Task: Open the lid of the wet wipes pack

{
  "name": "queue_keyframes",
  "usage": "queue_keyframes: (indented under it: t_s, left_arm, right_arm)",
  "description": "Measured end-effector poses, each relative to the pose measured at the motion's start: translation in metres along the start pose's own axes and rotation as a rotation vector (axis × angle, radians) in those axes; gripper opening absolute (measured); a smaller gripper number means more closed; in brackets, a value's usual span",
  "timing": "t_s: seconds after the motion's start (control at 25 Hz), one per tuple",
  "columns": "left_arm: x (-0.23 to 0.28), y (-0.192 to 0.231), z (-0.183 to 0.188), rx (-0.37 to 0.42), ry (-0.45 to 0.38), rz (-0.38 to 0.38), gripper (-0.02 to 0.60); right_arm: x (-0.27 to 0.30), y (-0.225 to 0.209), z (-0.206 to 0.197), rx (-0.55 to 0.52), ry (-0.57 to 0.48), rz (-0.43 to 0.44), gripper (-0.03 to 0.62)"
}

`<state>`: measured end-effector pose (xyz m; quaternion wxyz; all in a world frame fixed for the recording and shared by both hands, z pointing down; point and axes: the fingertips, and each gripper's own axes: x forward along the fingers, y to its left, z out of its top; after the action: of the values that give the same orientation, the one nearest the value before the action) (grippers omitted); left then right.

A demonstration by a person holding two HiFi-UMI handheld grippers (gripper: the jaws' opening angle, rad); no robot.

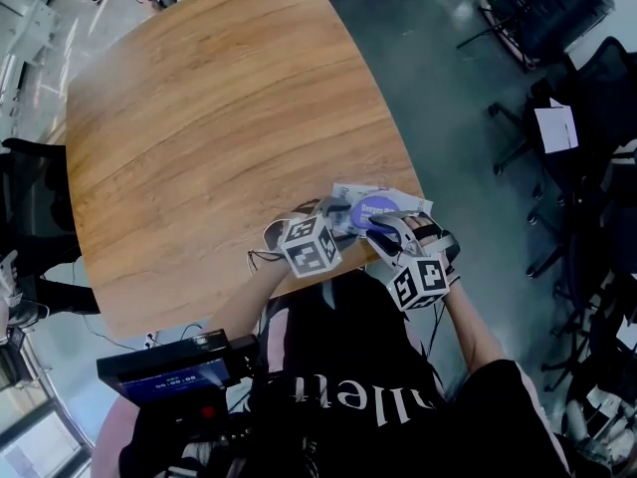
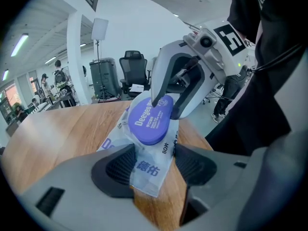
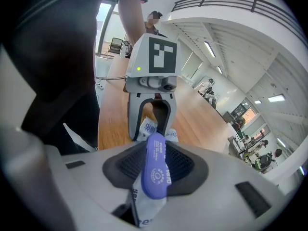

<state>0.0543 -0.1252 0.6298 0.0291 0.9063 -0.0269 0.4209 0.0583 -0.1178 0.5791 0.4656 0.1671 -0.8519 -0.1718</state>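
Note:
The wet wipes pack [image 1: 390,205] is a clear soft pouch with a purple oval lid [image 2: 150,119], lying at the table's near right edge. My left gripper [image 2: 151,165] is shut on the pack's near end, with the film pinched between both pads. My right gripper [image 3: 156,166] comes from the opposite side and is shut on the lid's [image 3: 155,171] edge, which shows edge-on between its pads. In the left gripper view the right gripper [image 2: 166,107] has one fingertip on top of the lid and the other beside it. The lid looks flat on the pack.
The wooden table [image 1: 219,127] stretches away from the pack. Office chairs [image 1: 577,118] and stands crowd the grey floor to the right. A dark device with a screen [image 1: 169,376] sits low at the left, near my body.

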Motion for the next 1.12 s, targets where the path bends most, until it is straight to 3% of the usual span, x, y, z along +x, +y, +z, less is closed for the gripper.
queue_keyframes:
  t_s: [0.24, 0.52, 0.68, 0.84, 1.0, 1.12]
  left_arm:
    - [0.000, 0.001, 0.000, 0.029, 0.015, -0.014, 0.252]
    - [0.000, -0.002, -0.001, 0.053, 0.022, -0.029, 0.253]
    - [0.000, 0.000, -0.001, 0.057, 0.024, -0.031, 0.253]
    - [0.000, 0.001, -0.002, 0.065, 0.027, -0.035, 0.255]
    - [-0.001, -0.001, -0.003, 0.070, 0.026, -0.037, 0.255]
    - [-0.002, 0.000, -0.002, 0.059, 0.016, -0.037, 0.255]
  right_arm:
    - [-0.001, -0.007, -0.001, 0.058, -0.013, -0.005, 0.120]
    - [-0.002, -0.011, -0.007, 0.232, -0.034, 0.013, 0.118]
    - [-0.001, -0.013, -0.007, 0.257, -0.050, 0.027, 0.116]
    - [0.000, -0.011, -0.005, 0.282, -0.063, 0.038, 0.062]
    - [0.004, -0.007, -0.009, 0.394, -0.060, 0.067, 0.044]
    - [0.011, 0.005, -0.017, 0.280, -0.004, 0.107, 0.044]
